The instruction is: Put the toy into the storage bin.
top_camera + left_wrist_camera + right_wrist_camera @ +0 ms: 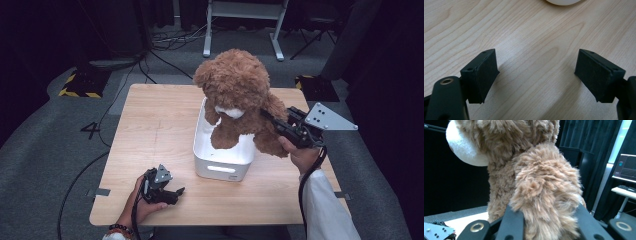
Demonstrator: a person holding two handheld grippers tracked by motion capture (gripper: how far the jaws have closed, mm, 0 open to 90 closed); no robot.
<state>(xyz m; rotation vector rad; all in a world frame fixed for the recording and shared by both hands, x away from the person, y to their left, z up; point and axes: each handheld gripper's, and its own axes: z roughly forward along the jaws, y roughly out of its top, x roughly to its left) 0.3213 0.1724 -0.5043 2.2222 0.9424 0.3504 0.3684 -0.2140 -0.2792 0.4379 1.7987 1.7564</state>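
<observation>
- The wooden counter [150, 145] carries everything, standing on grey floor with dark curtains around.
- A brown teddy bear [239, 90] is the biggest thing on it, upright, head above a white muzzle, its lower body over and partly inside the white bin; one leg hangs outside the bin's right wall.
- The white bin [220, 167] sits near the middle of the counter, open side up, its rounded front wall toward the person.
- The right gripper [272, 121] reaches in from the right at the bear's side, jaws pinching one of the bear's furry limbs [546, 202]; in the right gripper view the fur bulges up between both jaws.
- The left gripper [172, 194] rests low on the counter's near edge, left of the bin and apart from it, held in the person's left hand [142, 205].
- Its jaws are spread wide with bare wood between them; the pads [485, 75] touch nothing.
</observation>
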